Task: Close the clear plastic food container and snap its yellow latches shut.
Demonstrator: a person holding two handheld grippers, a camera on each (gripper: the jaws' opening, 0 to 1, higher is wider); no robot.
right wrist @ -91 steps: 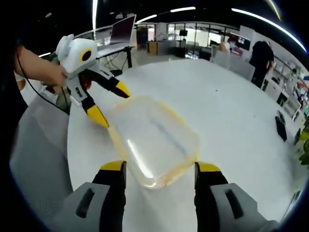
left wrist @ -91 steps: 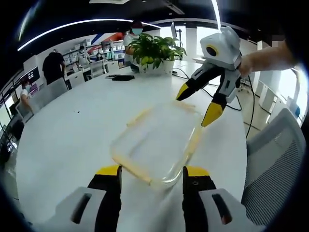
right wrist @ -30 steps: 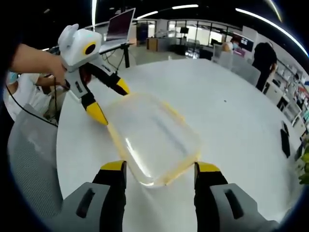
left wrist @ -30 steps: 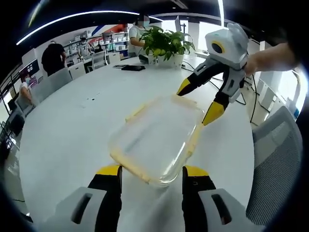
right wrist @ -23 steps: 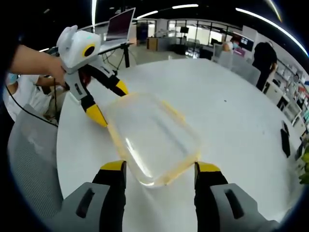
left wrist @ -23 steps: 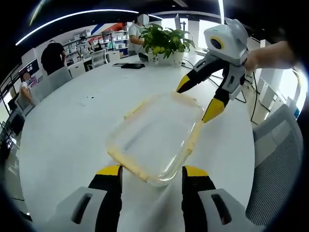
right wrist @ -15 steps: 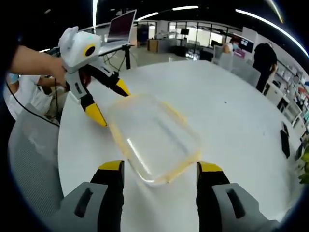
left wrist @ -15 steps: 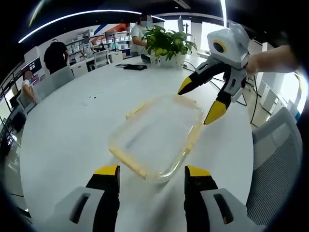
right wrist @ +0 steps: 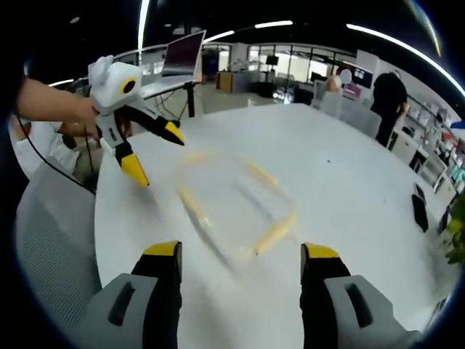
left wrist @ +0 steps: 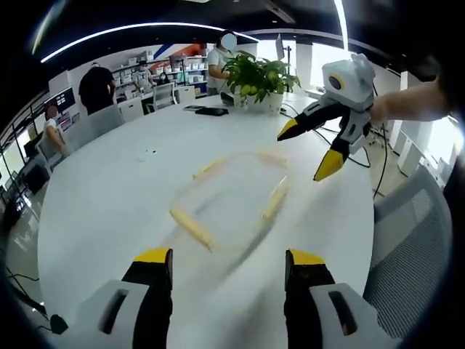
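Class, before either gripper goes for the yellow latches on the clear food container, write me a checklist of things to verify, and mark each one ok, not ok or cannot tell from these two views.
1. Left gripper open, nothing between its jaws: ok.
2. Right gripper open, nothing between its jaws: ok.
3. Clear food container resting on the white table, apart from both grippers: ok.
4. Lid seated squarely on the container: cannot tell, the pictures are motion-blurred.
5. Yellow latches snapped shut: cannot tell, they show only as blurred yellow strips.
6. Table around the container free of obstacles: ok, the potted plant stands at the far edge.
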